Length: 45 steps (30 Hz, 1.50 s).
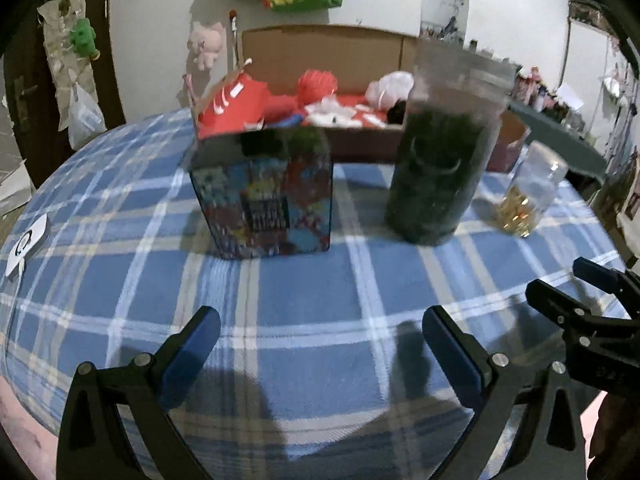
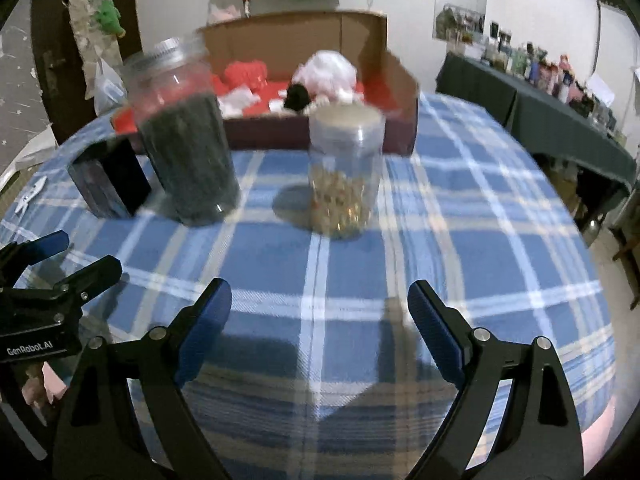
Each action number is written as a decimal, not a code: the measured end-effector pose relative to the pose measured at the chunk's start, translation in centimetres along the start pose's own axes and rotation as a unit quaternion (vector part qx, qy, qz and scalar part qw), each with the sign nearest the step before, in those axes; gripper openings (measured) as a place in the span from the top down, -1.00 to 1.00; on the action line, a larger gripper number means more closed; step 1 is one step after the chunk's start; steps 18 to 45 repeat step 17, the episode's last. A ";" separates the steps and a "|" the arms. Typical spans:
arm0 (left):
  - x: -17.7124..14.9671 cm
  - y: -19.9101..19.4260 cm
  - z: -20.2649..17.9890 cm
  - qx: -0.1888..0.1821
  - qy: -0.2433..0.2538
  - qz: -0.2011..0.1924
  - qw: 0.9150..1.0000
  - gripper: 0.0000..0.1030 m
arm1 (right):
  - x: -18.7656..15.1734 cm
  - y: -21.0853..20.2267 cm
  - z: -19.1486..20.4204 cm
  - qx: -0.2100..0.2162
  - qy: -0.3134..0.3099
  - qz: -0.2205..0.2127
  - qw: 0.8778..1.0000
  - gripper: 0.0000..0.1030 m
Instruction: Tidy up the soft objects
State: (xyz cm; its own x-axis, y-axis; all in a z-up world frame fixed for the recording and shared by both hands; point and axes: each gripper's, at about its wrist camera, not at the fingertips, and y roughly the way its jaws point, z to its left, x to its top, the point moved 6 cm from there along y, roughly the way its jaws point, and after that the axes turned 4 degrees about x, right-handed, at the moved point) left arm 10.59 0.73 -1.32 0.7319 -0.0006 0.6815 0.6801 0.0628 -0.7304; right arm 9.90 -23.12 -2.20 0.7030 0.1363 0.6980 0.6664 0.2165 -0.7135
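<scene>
On the blue-and-white checked tabletop, left to right, stand one patterned square box, one tall clear jar of dark green filling and one smaller clear jar of golden bits, likely set as sorting containers. Far behind, one brown cardboard box holds the red and white soft objects, too jumbled to count. The left tongs and right tongs both gape wide, empty, over bare cloth.

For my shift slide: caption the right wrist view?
Open right gripper over the plaid tablecloth, facing two jars and a cardboard box.
</scene>
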 end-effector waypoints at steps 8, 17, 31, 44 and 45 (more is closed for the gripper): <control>-0.3 0.5 0.1 0.024 -0.002 -0.014 1.000 -1.00 | -1.0 1.0 -0.5 -0.018 0.001 0.005 1.000 -0.81; -0.3 0.4 0.2 0.024 -0.002 -0.015 1.000 -1.00 | -0.9 1.0 -0.5 -0.023 0.004 0.000 1.000 -0.87; -0.3 0.4 0.2 0.024 -0.002 -0.015 1.000 -1.00 | -0.9 1.0 -0.5 -0.023 0.004 0.000 1.000 -0.87; -0.3 0.4 0.2 0.024 -0.002 -0.015 1.000 -1.00 | -0.9 1.0 -0.5 -0.023 0.004 0.000 1.000 -0.87; -0.3 0.4 0.2 0.024 -0.002 -0.015 1.000 -1.00 | -0.9 1.0 -0.5 -0.023 0.004 0.000 1.000 -0.87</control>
